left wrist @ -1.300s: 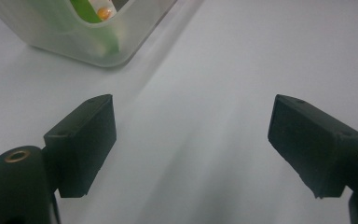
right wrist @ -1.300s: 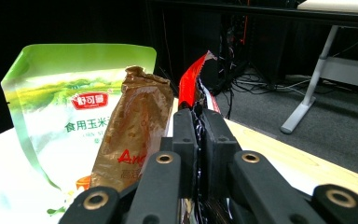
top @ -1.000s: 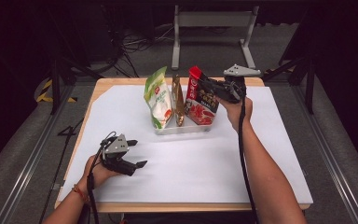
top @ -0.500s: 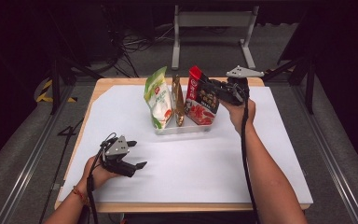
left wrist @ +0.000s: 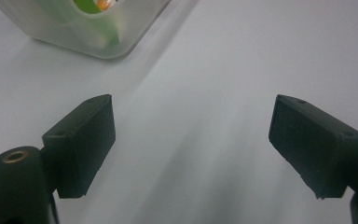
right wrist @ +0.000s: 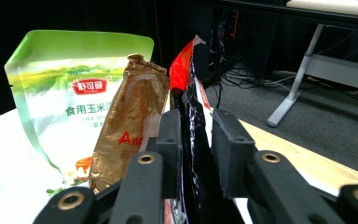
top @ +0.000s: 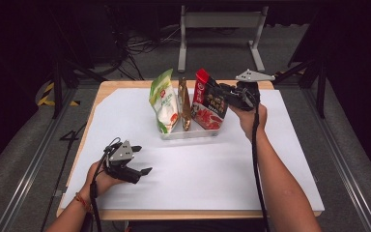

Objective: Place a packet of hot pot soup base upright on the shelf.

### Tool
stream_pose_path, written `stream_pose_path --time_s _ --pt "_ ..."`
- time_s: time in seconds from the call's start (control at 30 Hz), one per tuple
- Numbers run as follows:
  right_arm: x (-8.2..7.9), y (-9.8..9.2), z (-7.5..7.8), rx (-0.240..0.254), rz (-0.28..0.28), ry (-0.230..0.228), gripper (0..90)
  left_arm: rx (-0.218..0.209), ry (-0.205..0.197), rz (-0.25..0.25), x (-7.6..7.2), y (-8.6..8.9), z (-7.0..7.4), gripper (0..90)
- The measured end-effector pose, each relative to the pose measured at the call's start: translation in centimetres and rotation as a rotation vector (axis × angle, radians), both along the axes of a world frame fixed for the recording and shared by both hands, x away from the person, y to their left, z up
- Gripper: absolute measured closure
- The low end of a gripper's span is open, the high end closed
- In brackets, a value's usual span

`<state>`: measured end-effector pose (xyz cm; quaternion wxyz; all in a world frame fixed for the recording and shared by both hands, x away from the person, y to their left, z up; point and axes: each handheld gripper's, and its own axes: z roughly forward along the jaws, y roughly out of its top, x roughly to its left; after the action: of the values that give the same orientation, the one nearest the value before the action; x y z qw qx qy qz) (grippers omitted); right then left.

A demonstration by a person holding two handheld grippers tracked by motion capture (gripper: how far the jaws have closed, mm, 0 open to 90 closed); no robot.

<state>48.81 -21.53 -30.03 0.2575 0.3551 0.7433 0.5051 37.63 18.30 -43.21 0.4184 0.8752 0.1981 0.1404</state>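
Note:
Three pouches stand upright in a clear tray at the back middle of the white sheet: a green pouch, a thin brown pouch and a red and black pouch. My right gripper reaches in from the right, level with the red pouch's upper edge. In the right gripper view its jaws have just been opening. The red pouch still stands between them, with a sliver of space at the right pad. My left gripper rests open on the sheet at the near left, with nothing between its jaws.
The white sheet covers most of the wooden table. A corner of the clear tray lies just ahead of the left jaws. A grey metal stand and cables sit on the floor behind the table.
The right gripper's jaws have parted a little around the red pouch, and that hand has barely shifted. The left gripper has stayed where it was.

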Motion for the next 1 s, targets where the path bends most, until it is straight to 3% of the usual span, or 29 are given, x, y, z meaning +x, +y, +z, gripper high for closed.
stream_pose_path --time_s 0.77,1.0 --pt "-1.4 -1.3 -1.0 0.006 -0.011 0.001 66.7 0.007 0.004 -0.001 0.1 0.0 -0.1 15.1" --pt "-2.2 -1.5 -1.2 -0.008 0.002 -0.037 64.6 0.007 0.004 -0.003 0.0 -0.1 -0.1 15.1"
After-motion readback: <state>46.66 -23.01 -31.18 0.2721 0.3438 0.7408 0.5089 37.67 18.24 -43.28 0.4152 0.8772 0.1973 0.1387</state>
